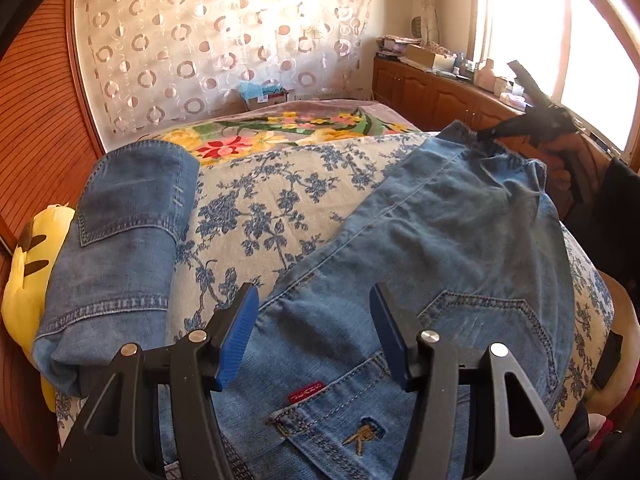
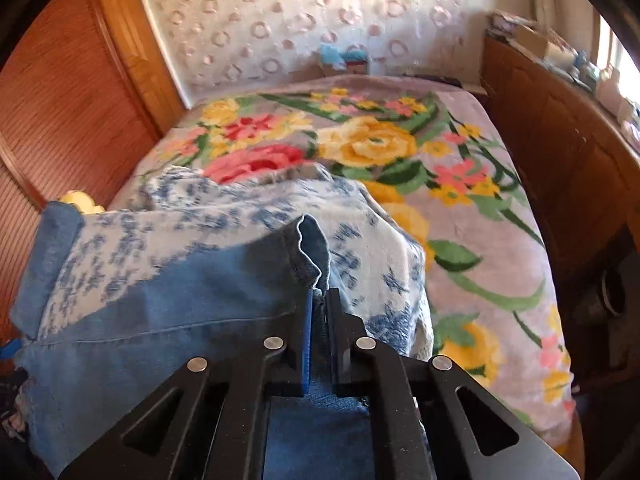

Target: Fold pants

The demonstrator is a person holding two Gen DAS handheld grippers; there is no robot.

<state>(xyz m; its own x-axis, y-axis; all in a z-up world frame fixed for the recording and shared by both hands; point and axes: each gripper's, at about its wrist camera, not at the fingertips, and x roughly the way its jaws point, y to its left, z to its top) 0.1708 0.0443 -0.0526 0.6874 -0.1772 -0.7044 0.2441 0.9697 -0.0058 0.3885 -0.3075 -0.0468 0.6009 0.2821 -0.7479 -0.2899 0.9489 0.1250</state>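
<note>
Across the lower right of the left wrist view, the pants [image 1: 440,232] lie spread on a blue-flowered cover [image 1: 256,208] on the bed, waist and back pockets near me, leg end running to the upper right. My right gripper [image 2: 319,300] has its jaws nearly together, pinching the hem at that leg end; in the right wrist view the denim edge stands up just above the tips. My left gripper [image 1: 312,332] hovers over the waist with jaws half wide and nothing between them.

I judge the step in hand to be carrying the hem over to the waist. To do it well I should keep the pinch firm, lift the hem enough to clear the cloth beneath, and have the left tongs hold the waistband so it does not drag.

A second folded pair of jeans [image 1: 120,248] sits at the left of that view, well apart, beside a yellow toy [image 1: 28,280]. Between them the cover is open. A wooden cabinet [image 2: 560,152] runs close along the right edge of the bed.
</note>
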